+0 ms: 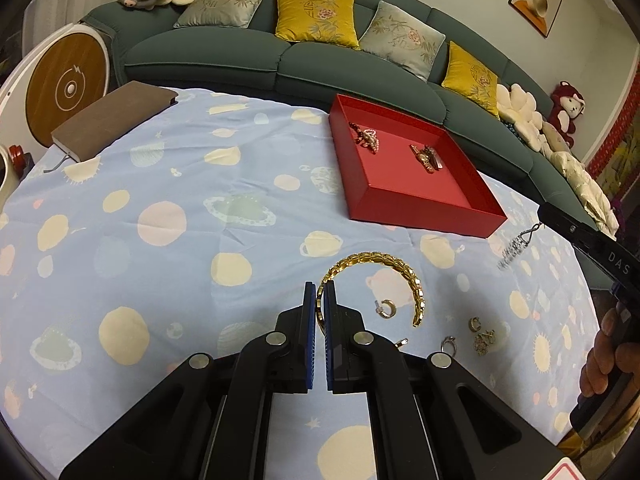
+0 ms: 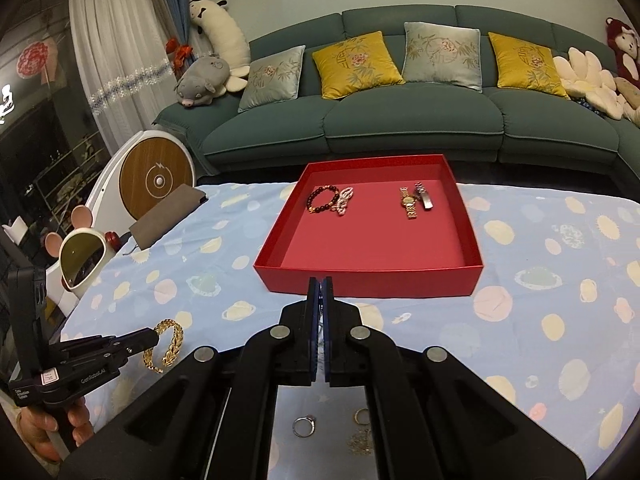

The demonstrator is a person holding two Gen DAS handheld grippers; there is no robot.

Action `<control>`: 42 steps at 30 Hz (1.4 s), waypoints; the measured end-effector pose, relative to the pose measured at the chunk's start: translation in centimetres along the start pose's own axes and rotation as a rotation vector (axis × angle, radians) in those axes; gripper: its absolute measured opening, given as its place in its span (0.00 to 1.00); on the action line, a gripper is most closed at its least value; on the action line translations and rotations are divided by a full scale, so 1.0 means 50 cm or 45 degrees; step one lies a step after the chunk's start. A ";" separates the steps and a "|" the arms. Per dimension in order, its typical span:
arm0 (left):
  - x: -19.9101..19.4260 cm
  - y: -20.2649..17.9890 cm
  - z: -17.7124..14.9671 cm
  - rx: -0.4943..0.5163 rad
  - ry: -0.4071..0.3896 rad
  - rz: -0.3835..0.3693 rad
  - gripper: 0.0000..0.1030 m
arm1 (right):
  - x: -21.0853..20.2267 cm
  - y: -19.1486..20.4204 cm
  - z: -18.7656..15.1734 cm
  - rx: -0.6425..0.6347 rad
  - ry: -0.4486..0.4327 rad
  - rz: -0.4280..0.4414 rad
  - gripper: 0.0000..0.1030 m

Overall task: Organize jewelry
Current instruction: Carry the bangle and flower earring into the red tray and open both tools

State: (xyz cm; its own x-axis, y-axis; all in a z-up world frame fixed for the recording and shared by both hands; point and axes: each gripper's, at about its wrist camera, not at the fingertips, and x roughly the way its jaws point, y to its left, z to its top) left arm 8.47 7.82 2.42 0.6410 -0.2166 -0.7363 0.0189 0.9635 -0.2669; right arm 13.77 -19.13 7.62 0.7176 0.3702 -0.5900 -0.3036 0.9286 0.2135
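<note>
We clamp the gold bangle (image 1: 404, 276) in our left gripper (image 1: 320, 292); our right gripper (image 2: 321, 286) pinches a silver chain (image 1: 514, 246), tray (image 2: 372, 276) just ahead.

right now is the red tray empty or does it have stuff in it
Not empty: the red tray holds a beaded bracelet and a gold watch.

Both grippers are matte black plastic for us: chunky linkage arms with round silver pivot bolts and blue ribbed pads (image 1: 309, 320) on the fingers. The left gripper (image 2: 154, 334) has "GenRobot.AI" in white on its side plus a small label. The right gripper (image 1: 541, 216) shows white letters "DAS".
</note>
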 end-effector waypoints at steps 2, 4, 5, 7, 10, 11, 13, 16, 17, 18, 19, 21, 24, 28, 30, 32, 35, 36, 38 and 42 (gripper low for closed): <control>0.003 -0.018 0.005 0.010 -0.005 -0.008 0.02 | -0.016 -0.019 0.000 0.017 -0.014 -0.014 0.00; 0.007 -0.038 0.009 0.020 -0.008 -0.015 0.02 | -0.029 -0.034 -0.002 0.026 -0.024 -0.025 0.01; 0.009 -0.047 0.010 0.026 -0.009 -0.018 0.02 | -0.036 -0.041 -0.003 0.030 -0.028 -0.029 0.01; 0.014 -0.068 0.012 0.041 -0.010 -0.023 0.02 | -0.046 -0.052 -0.006 0.039 -0.031 -0.033 0.01; 0.025 -0.096 0.015 0.058 -0.005 -0.030 0.02 | -0.063 -0.068 -0.011 0.044 -0.037 -0.043 0.00; 0.029 -0.107 0.017 0.063 -0.003 -0.036 0.02 | -0.068 -0.072 -0.012 0.045 -0.039 -0.043 0.00; 0.034 -0.126 0.022 0.073 -0.004 -0.047 0.02 | -0.075 -0.078 -0.011 0.051 -0.044 -0.045 0.00; 0.036 -0.155 0.037 0.089 -0.025 -0.053 0.02 | -0.083 -0.089 -0.002 0.068 -0.060 -0.049 0.00; 0.037 -0.164 0.045 0.094 -0.036 -0.054 0.02 | -0.084 -0.091 0.002 0.072 -0.066 -0.050 0.00; 0.038 -0.172 0.054 0.096 -0.045 -0.053 0.02 | -0.084 -0.092 0.008 0.077 -0.071 -0.051 0.00; 0.039 -0.179 0.065 0.098 -0.058 -0.051 0.02 | -0.084 -0.094 0.014 0.081 -0.076 -0.052 0.00; 0.045 -0.188 0.088 0.100 -0.078 -0.037 0.02 | -0.076 -0.097 0.029 0.086 -0.081 -0.058 0.00; 0.068 -0.196 0.130 0.145 -0.081 -0.012 0.02 | -0.048 -0.106 0.052 0.100 -0.067 -0.066 0.00; 0.112 -0.190 0.194 0.139 -0.086 0.002 0.02 | 0.005 -0.127 0.092 0.137 -0.042 -0.066 0.00; 0.138 -0.192 0.223 0.159 -0.101 0.025 0.02 | 0.034 -0.137 0.115 0.143 -0.030 -0.063 0.00; 0.168 -0.194 0.247 0.188 -0.105 0.059 0.02 | 0.066 -0.146 0.136 0.150 -0.013 -0.060 0.00; 0.220 -0.189 0.272 0.206 -0.085 0.092 0.02 | 0.116 -0.163 0.156 0.174 0.017 -0.052 0.00; 0.238 -0.187 0.278 0.206 -0.067 0.095 0.02 | 0.133 -0.168 0.159 0.179 0.031 -0.048 0.00; 0.280 -0.186 0.285 0.214 -0.005 0.093 0.02 | 0.171 -0.177 0.163 0.188 0.067 -0.049 0.00; 0.341 -0.202 0.284 0.265 0.074 0.116 0.02 | 0.237 -0.186 0.163 0.212 0.143 -0.015 0.00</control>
State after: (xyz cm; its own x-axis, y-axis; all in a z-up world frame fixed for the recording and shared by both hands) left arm 30.12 -3.38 1.40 0.6021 -0.1303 -0.7877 0.1247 0.9898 -0.0684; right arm 30.21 -23.18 4.99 0.6430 0.3631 -0.6743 -0.1811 0.9276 0.3268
